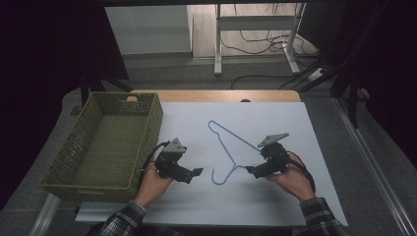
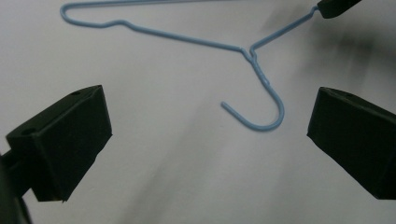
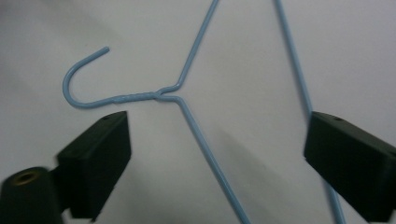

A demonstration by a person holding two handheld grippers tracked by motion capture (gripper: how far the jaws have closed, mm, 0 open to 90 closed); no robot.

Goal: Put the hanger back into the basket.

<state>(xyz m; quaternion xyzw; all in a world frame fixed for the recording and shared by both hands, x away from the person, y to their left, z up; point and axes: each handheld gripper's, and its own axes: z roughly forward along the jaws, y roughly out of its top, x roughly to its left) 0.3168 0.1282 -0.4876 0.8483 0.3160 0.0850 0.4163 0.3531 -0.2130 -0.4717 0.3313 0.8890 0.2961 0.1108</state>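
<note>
A blue wire hanger was laid flat on the white sheet covering the bench, its hook turned toward the person and its triangle running away toward the far edge. It lay well apart from the green woven basket, which was set at the left edge of the bench, probably as the place meant to receive it.

The right claw was held low just beside the hanger's neck, its jaws spread wide. In the right gripper view one slanting arm of the hanger was seen passing between the jaws, with the second wire running close by the far jaw; no pad was pressed on either. The claw appeared to be lined up so that a wire could be pinched near the twisted neck, where the frame is stiffest.

The left claw was held near the basket's corner, also wide and empty, pointed at the hook, apparently to steady that end.
</note>
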